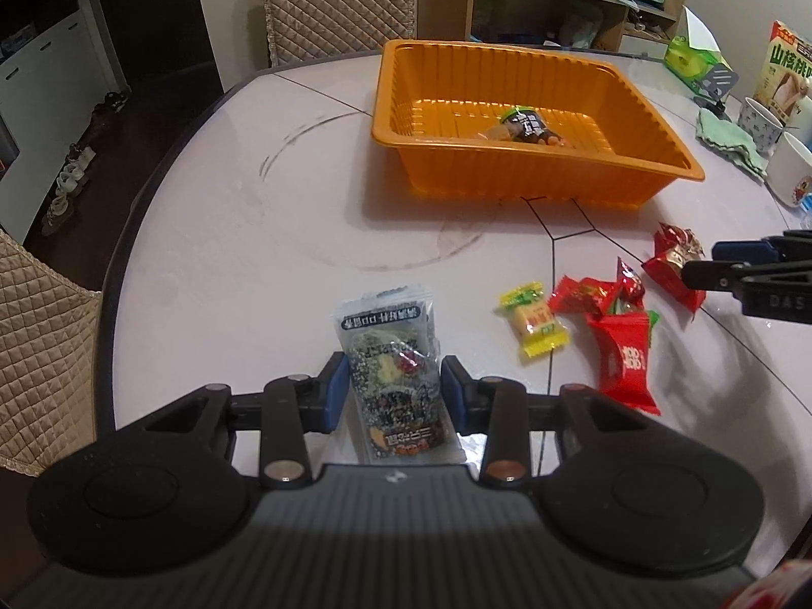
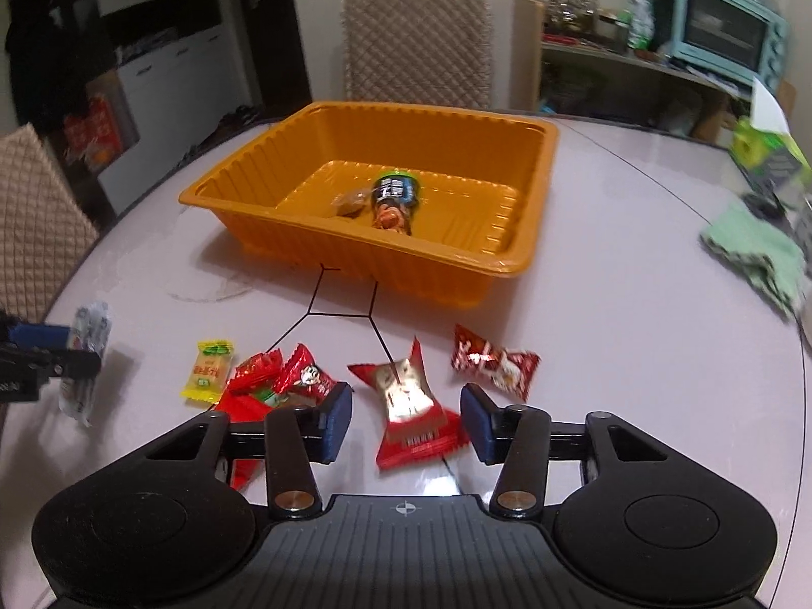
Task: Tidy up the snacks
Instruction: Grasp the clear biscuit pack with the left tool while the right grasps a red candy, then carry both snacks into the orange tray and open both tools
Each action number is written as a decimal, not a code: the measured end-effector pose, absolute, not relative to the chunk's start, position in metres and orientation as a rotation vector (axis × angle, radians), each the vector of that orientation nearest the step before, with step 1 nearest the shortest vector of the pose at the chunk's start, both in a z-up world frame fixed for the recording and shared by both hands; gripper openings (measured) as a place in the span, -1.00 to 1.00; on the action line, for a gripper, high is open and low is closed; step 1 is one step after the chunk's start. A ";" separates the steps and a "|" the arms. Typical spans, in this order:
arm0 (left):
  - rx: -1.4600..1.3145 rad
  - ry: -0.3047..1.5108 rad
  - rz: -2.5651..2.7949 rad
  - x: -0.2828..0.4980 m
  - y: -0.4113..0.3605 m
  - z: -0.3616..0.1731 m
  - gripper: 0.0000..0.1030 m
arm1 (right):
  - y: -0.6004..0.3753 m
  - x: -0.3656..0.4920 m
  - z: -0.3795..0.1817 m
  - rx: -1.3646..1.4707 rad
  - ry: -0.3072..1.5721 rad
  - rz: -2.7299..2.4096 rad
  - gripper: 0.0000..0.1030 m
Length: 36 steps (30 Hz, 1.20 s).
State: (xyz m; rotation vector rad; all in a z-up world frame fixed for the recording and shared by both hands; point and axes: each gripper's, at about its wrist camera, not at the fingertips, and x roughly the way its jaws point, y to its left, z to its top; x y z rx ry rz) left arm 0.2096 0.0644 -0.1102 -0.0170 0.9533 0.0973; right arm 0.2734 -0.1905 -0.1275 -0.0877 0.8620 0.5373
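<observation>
Left wrist view: the left gripper [image 1: 395,388] clamps its blue pads on the two long edges of a grey, speckled, clear-edged snack sachet [image 1: 393,373]. The sachet's long axis runs along the fingers, its crimped far end pointing toward the orange ribbed plastic tray [image 1: 548,172]; it is above the pale round table [image 1: 228,233], left of the loose sweets.

Right wrist view: the right gripper [image 2: 406,418] has its jaws narrowed but not touching on either side of a red-and-silver wrapped candy [image 2: 411,408] lying flat on the table. No contact with the pads is seen. The candy's long axis runs roughly along the fingers, tilted slightly, with one twisted red end pointing toward the tray.

A second red-and-silver candy [image 2: 495,363] lies just to the right, its long axis crosswise. A yellow wrapped sweet [image 2: 208,370] and a heap of red packets [image 2: 276,385] lie to the left. Inside the tray rest a dark packet with blue label [image 2: 393,200] and a small brown item [image 2: 350,203].
</observation>
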 end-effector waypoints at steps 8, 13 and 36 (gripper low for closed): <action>-0.011 0.949 0.096 0.219 0.076 -0.106 -0.30 | -0.171 0.289 -0.145 -0.211 0.890 0.557 -0.18; -0.009 0.943 0.094 0.223 0.080 -0.102 -0.30 | -0.169 0.290 -0.149 -0.212 0.908 0.562 -0.36; -0.005 0.865 -0.015 0.255 0.083 -0.047 -0.30 | -0.197 0.277 -0.081 0.058 0.854 0.565 -0.56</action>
